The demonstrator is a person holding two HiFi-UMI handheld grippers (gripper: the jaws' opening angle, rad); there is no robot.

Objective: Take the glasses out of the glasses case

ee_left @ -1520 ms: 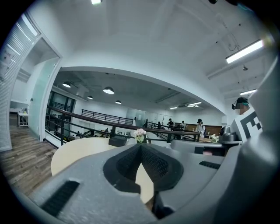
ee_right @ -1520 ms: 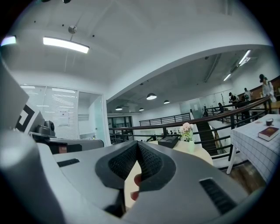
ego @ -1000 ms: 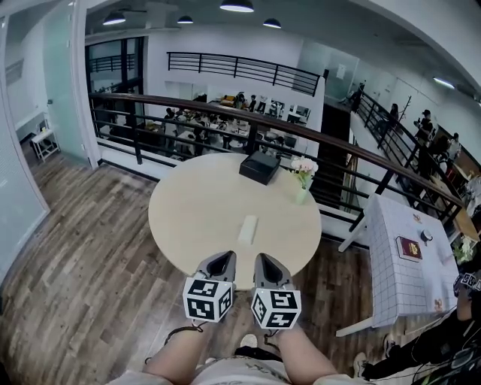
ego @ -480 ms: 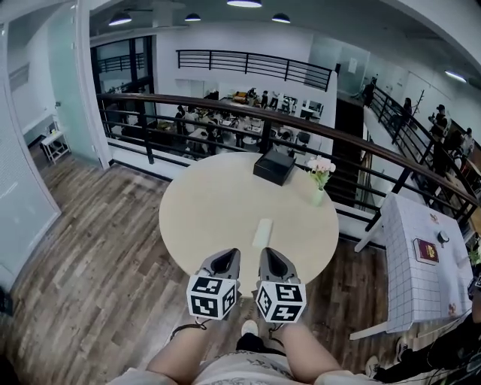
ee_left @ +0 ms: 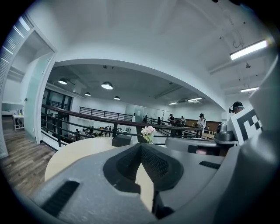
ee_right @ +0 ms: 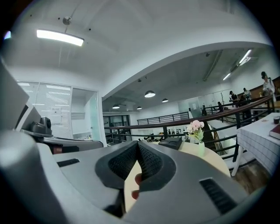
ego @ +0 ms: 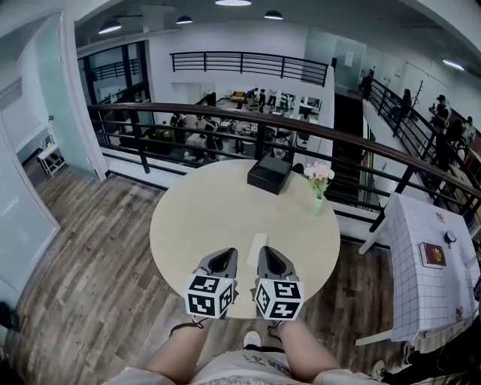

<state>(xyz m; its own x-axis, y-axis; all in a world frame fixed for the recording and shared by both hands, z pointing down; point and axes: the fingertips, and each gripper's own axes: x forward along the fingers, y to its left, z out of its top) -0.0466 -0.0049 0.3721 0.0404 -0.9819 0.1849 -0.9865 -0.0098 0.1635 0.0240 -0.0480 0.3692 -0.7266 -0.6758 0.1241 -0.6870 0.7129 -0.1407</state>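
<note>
Case [ego: 256,247] flat on round table [ego: 188,218] at frame centre, between left gripper [ego: 223,256] and right gripper [ego: 268,252], both claws pressed together, empty, box [ego: 269,174] above

The place looks like a large open office or a public commercial building, seen from an upper gallery. A dark railing [ego: 225,113] borders the gallery, and behind it a lower floor [ego: 203,139] shows where people sit at many tables, while a second balcony [ego: 248,64] runs along the far white wall. Round ceiling lamps [ego: 273,14], a glass partition [ego: 52,83], a floor of wood planks [ego: 98,248], a round table [ego: 195,218] and a table with a checked cloth [ego: 421,293] suit such a shared working and meeting space.
</note>
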